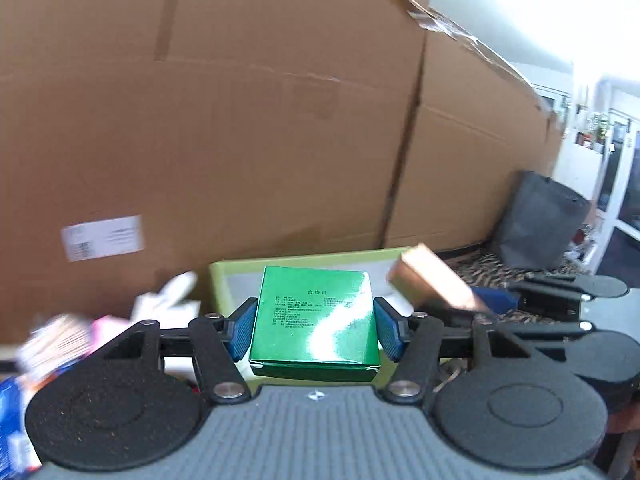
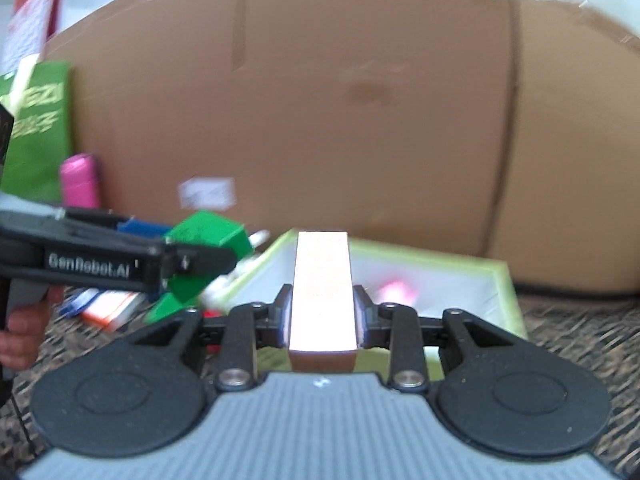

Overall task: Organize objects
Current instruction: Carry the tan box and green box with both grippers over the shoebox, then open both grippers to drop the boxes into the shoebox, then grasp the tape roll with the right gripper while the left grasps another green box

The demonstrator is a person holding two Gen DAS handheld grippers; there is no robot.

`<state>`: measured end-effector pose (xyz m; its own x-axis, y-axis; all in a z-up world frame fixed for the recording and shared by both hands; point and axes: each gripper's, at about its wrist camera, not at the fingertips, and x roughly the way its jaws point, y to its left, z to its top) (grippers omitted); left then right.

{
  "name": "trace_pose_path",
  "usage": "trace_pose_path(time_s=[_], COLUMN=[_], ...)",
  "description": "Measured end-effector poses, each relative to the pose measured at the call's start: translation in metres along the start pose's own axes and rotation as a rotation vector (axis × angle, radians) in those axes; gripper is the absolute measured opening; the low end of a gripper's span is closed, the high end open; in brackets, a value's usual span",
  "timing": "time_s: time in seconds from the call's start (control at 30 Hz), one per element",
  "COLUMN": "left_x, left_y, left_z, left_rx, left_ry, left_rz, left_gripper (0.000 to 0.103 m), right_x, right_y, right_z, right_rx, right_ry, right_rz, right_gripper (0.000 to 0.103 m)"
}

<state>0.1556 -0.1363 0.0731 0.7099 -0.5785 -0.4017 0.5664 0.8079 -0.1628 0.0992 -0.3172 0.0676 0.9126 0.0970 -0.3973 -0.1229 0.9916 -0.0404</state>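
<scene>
My left gripper (image 1: 315, 322) is shut on a glossy green box (image 1: 314, 316) with printed text on its top, held above the floor. Its blue pads press both sides of the box. In the right wrist view the green box (image 2: 208, 236) shows at the left in that gripper. My right gripper (image 2: 322, 312) is shut on a long copper-coloured box (image 2: 322, 292), which points forward between the pads. The copper box (image 1: 434, 284) also appears at the right of the left wrist view. A light-green tray (image 2: 508, 300) with a white inside lies on the floor below and ahead of both boxes.
A large cardboard box (image 1: 240, 120) fills the background close ahead. Loose packets (image 1: 52, 344) and a pink bottle (image 2: 80, 180) lie at the left, with a green bag (image 2: 36, 128) behind. A grey bag (image 1: 540, 220) leans at the right. A pink item (image 2: 394, 290) lies in the tray.
</scene>
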Motion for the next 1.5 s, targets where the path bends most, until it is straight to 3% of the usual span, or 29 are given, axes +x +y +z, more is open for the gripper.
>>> trace_pose_path(time_s=[0.2,0.5,0.53,0.57,0.6,0.67,0.7,0.73,0.9,1.1,1.23,1.33,1.5], left_x=[0.077,0.134,0.136,0.136,0.136,0.134,0.134,0.133,0.106,0.039,-0.008,-0.036,-0.068], left_y=[-0.017,-0.008,-0.006,0.000,0.002,0.007,0.008,0.009,0.011,0.016,0.035,0.051,0.076], left_z=[0.011,-0.001,-0.003,-0.003,-0.003,-0.005,-0.005,-0.005,-0.002,-0.003,-0.019,-0.039,-0.078], left_rx=[0.018,0.014,0.002,-0.014,-0.034,-0.063,-0.063,-0.060,-0.065,-0.056,-0.116,-0.144,-0.161], left_ry=[0.043,0.110,0.107,0.104,0.104,0.088,0.090,0.094,0.044,-0.059,-0.100,-0.128,-0.062], left_rz=[0.011,0.056,0.048,0.035,0.033,0.057,0.067,0.069,0.069,0.112,0.154,0.229,0.325], left_gripper=[0.063,0.064,0.065,0.077,0.090,0.095,0.095,0.095,0.095,0.096,0.097,0.098,0.098], right_x=[0.038,0.112,0.118,0.122,0.125,0.124,0.122,0.116,0.090,0.037,0.016,0.003,0.003], right_y=[-0.042,-0.071,-0.071,-0.071,-0.072,-0.070,-0.069,-0.072,-0.071,-0.037,-0.011,0.012,0.058], right_z=[0.007,-0.028,-0.031,-0.034,-0.037,-0.040,-0.040,-0.041,-0.024,-0.010,-0.015,-0.023,-0.051], right_rx=[-0.004,0.035,0.029,0.023,0.017,0.005,-0.003,-0.009,-0.029,-0.067,-0.039,-0.021,-0.027], right_ry=[0.001,0.154,0.171,0.179,0.180,0.168,0.153,0.144,0.071,-0.050,-0.081,-0.083,-0.018], right_rz=[-0.129,-0.144,-0.137,-0.130,-0.131,-0.147,-0.155,-0.158,-0.199,-0.189,-0.104,-0.031,0.100], right_gripper=[0.029,0.030,0.030,0.031,0.045,0.072,0.081,0.082,0.103,0.103,0.103,0.103,0.103])
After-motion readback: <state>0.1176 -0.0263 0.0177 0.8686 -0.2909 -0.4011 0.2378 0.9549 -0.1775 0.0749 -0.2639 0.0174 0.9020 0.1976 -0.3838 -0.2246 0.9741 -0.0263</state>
